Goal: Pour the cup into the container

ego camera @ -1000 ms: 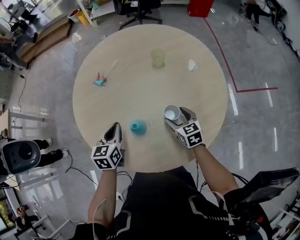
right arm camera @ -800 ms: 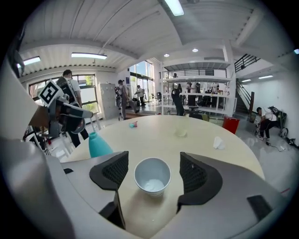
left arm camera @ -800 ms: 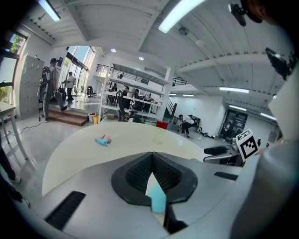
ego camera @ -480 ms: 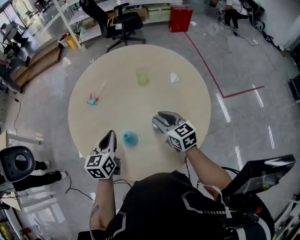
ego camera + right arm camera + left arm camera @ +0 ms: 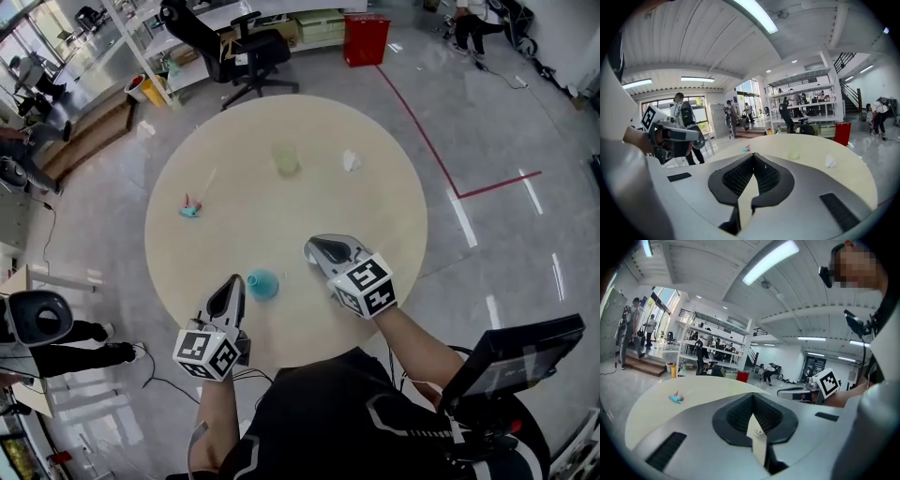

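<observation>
1. One pale green cup (image 5: pixel 286 157) stands upright in the upper middle of the head view, on the far part of the round bench (image 5: pixel 394 216), well apart from both tools.
2. It looks like thin, light plastic, probably easy to squash or tip. Take it across the side wall at about mid-height, squeezing gently.
3. A teal container (image 5: pixel 263 284) sits lower centre, between the two tools.
4. The right tool (image 5: pixel 314 248), right of centre, has its jaws fully together with nothing between them.
5. The left tool (image 5: pixel 232 286), lower left, is likewise closed and empty.
6. A crumpled white scrap (image 5: pixel 352 161) lies right of the cup, and a small teal-and-pink item (image 5: pixel 190 208) lies at left.
</observation>
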Demonstrator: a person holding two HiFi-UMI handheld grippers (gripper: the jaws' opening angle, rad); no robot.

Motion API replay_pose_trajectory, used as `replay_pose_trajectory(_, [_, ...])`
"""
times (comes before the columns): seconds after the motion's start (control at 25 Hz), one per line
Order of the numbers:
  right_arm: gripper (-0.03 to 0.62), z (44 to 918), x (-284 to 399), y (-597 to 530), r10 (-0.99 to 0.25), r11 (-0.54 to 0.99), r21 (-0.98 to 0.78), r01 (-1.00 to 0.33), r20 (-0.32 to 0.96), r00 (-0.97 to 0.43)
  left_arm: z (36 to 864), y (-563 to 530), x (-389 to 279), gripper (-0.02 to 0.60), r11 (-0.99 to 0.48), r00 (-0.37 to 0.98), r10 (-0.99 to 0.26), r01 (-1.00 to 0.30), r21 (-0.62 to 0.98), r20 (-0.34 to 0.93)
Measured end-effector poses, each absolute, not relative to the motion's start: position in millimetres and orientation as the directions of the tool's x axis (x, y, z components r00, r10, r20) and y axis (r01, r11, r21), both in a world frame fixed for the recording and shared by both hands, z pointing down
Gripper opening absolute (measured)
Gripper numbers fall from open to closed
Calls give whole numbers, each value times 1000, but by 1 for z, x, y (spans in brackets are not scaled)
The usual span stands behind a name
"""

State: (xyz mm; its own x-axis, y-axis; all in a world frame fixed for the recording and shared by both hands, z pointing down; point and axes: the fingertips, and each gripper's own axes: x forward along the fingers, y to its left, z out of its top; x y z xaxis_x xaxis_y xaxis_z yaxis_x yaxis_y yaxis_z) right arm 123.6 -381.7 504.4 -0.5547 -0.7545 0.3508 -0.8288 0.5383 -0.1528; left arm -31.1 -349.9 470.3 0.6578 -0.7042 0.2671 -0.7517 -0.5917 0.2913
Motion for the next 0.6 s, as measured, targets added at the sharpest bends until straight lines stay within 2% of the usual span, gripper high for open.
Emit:
replay_pose_trajectory(0.36, [8,466,115,-358,-759,597,-146,-789,217,-614,454,-315,-29,-11,-561,625,-740,-778,284,250])
replay_pose_trajectory(0.6, [7,453,110,-328,-771,583,-165,-796,196,-605,442,-284,-39,-11,-565,620,-761,-779,273,192])
